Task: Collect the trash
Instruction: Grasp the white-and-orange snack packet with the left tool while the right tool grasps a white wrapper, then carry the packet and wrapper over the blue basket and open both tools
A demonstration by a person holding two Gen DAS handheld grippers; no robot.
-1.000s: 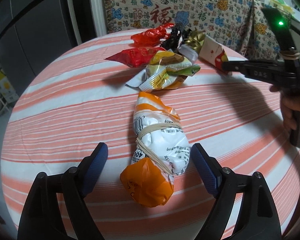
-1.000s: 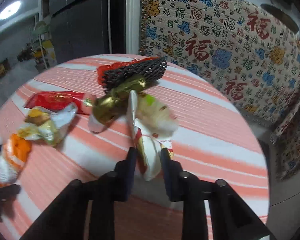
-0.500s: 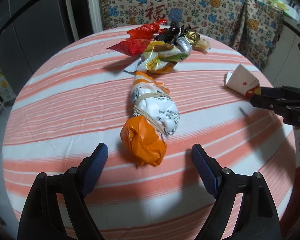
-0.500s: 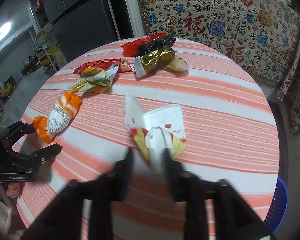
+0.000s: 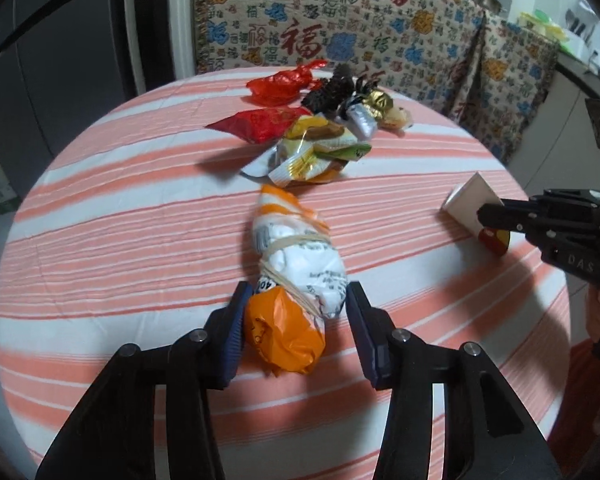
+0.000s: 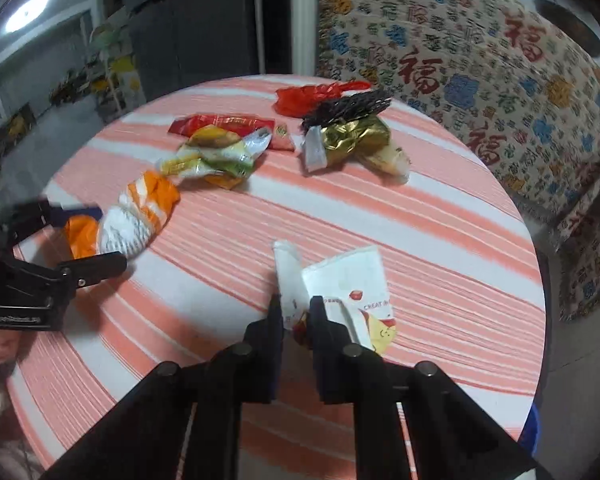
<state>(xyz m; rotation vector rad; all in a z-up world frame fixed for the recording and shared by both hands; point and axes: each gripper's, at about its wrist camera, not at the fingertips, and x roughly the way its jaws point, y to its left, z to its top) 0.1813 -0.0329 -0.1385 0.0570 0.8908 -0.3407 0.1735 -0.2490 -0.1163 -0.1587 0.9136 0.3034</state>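
An orange and white snack bag [image 5: 296,264], bound with rubber bands, lies on the striped table [image 5: 120,220]. My left gripper [image 5: 298,294] straddles the bag's near end. Its jaws are closing, and both blue pads meet the bag's sides. The right wrist view shows that same left gripper [image 6: 94,238] on the bag [image 6: 136,220] at the far left. My right gripper [image 6: 296,302] is shut on the upright flap of a white paper packet [image 6: 348,276] with red and yellow print. The left wrist view shows the packet [image 5: 470,200] at the right, held by the right gripper [image 5: 488,216].
Farther back lies a pile of trash: yellow-green wrappers [image 5: 312,156], a red packet [image 5: 264,124], a red wrapper [image 5: 284,84], black netting [image 5: 332,92] and gold foil [image 5: 376,104]. A patterned cloth [image 5: 340,40] hangs behind the table. A blue container [image 6: 534,420] sits below the table's right edge.
The right gripper carried the paper packet away from the pile to the table's near right, widened briefly, then narrowed on its flap. The left jaws came in from wide apart onto the snack bag.
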